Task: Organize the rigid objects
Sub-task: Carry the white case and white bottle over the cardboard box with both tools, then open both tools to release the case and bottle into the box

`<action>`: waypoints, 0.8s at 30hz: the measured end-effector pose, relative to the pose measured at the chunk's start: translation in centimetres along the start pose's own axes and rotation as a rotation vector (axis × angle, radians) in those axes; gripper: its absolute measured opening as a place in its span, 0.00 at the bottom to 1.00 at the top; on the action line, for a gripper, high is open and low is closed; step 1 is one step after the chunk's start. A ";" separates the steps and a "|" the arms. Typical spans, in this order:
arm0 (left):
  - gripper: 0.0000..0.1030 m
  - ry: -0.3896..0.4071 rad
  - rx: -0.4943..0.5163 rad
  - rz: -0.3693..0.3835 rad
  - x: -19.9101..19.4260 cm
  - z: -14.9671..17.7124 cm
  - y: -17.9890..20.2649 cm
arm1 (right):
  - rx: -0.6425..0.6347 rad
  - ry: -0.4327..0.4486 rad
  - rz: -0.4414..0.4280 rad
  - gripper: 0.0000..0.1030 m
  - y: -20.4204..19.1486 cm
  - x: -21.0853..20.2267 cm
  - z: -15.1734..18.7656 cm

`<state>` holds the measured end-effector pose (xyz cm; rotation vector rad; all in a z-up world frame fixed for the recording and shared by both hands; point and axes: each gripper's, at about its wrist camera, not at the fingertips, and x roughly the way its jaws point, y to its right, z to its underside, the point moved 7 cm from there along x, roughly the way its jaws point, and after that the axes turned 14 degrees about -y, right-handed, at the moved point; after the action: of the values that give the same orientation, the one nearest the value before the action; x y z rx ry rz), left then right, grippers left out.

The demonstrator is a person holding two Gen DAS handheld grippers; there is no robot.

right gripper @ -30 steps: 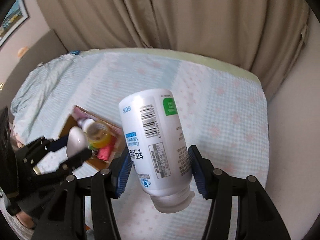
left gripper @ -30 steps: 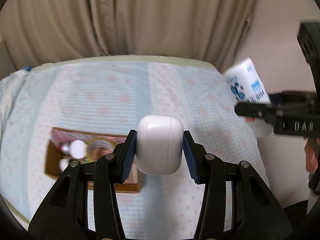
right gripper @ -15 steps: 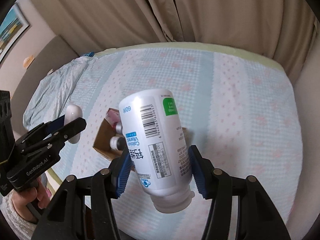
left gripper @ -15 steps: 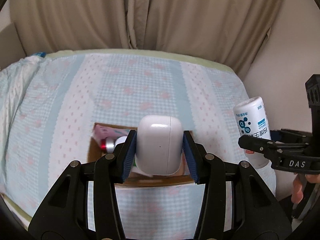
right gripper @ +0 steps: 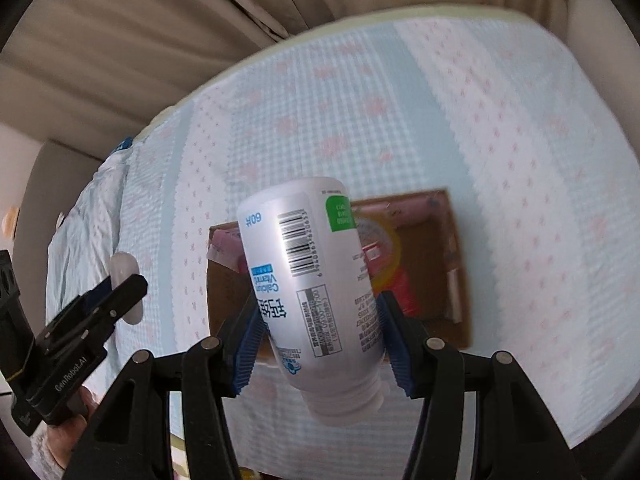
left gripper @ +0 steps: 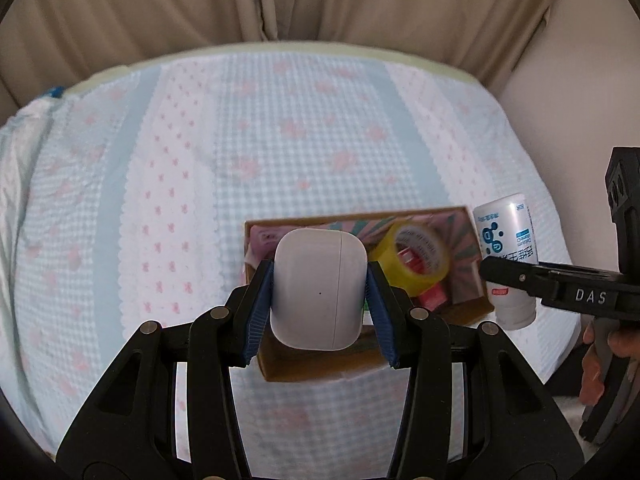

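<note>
My left gripper [left gripper: 320, 312] is shut on a white earbud case [left gripper: 318, 288] and holds it above the near left part of an open cardboard box [left gripper: 460, 308] on the bed. My right gripper [right gripper: 320, 336] is shut on a white supplement bottle [right gripper: 308, 264], cap towards the camera, above the same box [right gripper: 456, 264]. The bottle also shows at the right of the left wrist view [left gripper: 506, 240], and the case at the left of the right wrist view [right gripper: 124, 276]. The box holds a yellow tape roll [left gripper: 416, 258] and a red item [left gripper: 432, 296].
The bed [left gripper: 280, 140] has a pale blue and pink patterned cover. Beige curtains [left gripper: 280, 0] hang behind it. A wall [left gripper: 580, 128] runs along the bed's right side. A person's hand [left gripper: 600, 360] holds the right gripper.
Both grippers have come in over the cardboard box with their objects still held. The box now lies straight ahead and larger in both views.
</note>
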<state>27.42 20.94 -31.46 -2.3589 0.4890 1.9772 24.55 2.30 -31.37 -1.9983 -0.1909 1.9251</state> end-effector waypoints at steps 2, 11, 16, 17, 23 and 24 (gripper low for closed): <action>0.41 -0.029 0.006 0.010 2.0 -0.2 -0.6 | 0.022 -0.023 -0.004 0.50 -0.4 2.0 -0.2; 0.41 -0.161 0.045 0.033 9.5 1.2 -1.2 | 0.067 -0.116 -0.064 0.50 -2.2 9.0 -1.3; 0.41 -0.203 0.097 0.026 11.7 1.8 -0.5 | 0.053 -0.148 -0.078 0.50 -2.8 11.6 -1.8; 0.41 -0.206 0.110 0.026 11.9 2.0 -0.3 | 0.047 -0.152 -0.074 0.50 -2.9 11.9 -2.0; 0.91 -0.186 0.153 0.020 11.7 2.5 0.6 | 0.020 -0.122 -0.096 0.54 -3.4 12.0 -3.2; 1.00 -0.176 0.155 0.022 11.5 2.6 0.7 | 0.014 -0.116 -0.093 0.60 -3.5 11.8 -3.4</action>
<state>26.44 18.25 -42.95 -2.0755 0.6354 2.0500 29.21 9.02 -41.21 -1.8369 -0.2935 1.9785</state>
